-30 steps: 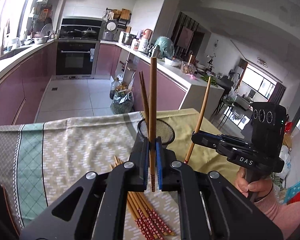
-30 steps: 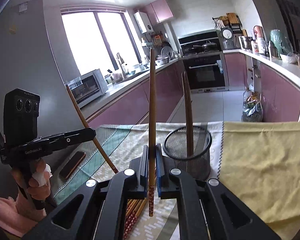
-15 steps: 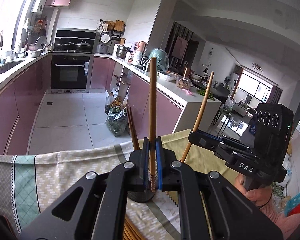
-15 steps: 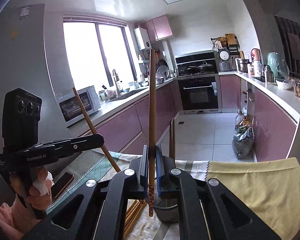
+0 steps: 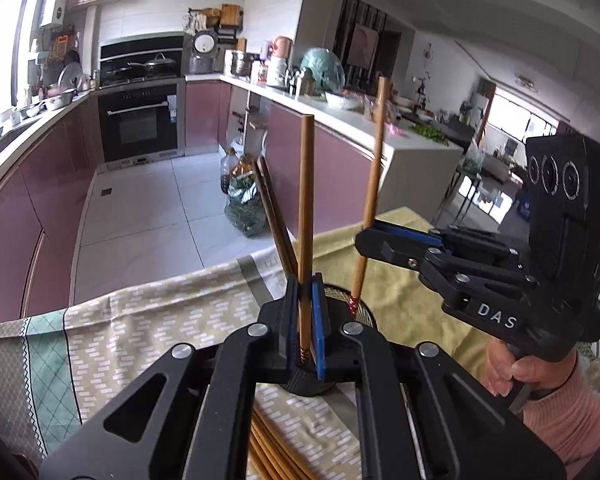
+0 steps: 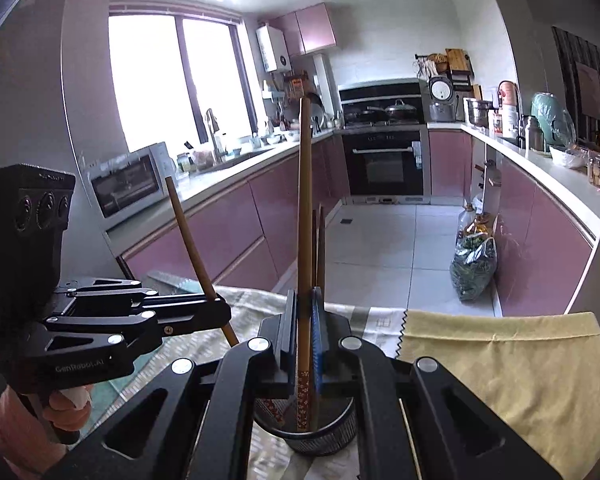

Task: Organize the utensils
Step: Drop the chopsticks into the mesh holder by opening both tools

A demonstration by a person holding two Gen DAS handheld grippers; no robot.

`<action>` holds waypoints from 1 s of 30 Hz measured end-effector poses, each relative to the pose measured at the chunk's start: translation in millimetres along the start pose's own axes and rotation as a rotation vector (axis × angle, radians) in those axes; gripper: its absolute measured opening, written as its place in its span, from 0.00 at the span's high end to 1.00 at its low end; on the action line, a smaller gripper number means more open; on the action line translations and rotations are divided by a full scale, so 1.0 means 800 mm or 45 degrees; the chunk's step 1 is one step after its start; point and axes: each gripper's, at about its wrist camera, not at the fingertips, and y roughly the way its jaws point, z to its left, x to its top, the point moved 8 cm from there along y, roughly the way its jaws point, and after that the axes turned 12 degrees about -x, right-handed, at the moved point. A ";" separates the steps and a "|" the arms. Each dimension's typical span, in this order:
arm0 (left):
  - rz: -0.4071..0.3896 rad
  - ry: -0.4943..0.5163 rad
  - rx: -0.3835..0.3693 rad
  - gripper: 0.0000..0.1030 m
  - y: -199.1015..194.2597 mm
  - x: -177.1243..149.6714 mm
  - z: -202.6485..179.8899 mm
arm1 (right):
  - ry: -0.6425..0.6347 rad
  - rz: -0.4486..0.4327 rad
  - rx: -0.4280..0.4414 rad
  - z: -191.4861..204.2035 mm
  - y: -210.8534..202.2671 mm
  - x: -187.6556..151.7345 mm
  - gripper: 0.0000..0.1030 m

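Observation:
My left gripper (image 5: 306,320) is shut on one wooden chopstick (image 5: 305,208), held upright with its patterned lower end over the black mesh holder (image 5: 356,310). Two chopsticks (image 5: 276,220) lean in that holder. My right gripper (image 6: 304,336) is shut on another upright chopstick (image 6: 304,220), whose patterned end hangs in the mouth of the holder (image 6: 324,436). Each view shows the other gripper: the right gripper (image 5: 366,240) comes in from the right with its chopstick (image 5: 374,184), and the left gripper (image 6: 220,312) from the left with its chopstick (image 6: 188,240).
Several loose chopsticks (image 5: 268,456) lie on the patterned beige and green cloth (image 5: 140,320) below my left fingers. A yellow cloth (image 6: 500,360) covers the table's right part. The table's far edge drops to the kitchen floor just past the holder.
Both grippers have moved forward with their chopsticks until the holder sits right under the fingers. The loose chopstick pile has slid toward the bottom edge of the left view.

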 end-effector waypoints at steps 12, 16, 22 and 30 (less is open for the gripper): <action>0.114 0.014 0.033 0.93 0.045 -0.014 0.014 | -0.023 0.214 -0.018 0.005 0.035 -0.038 0.94; 0.124 -0.004 0.060 0.92 0.056 -0.010 0.023 | -0.011 0.224 -0.024 0.005 0.040 -0.040 0.93; 0.144 -0.043 0.096 0.92 0.071 -0.009 0.037 | -0.001 0.226 -0.028 0.003 0.046 -0.042 0.92; 0.098 -0.064 0.117 0.79 0.057 -0.019 0.045 | 0.011 0.209 -0.004 0.005 0.035 -0.046 0.82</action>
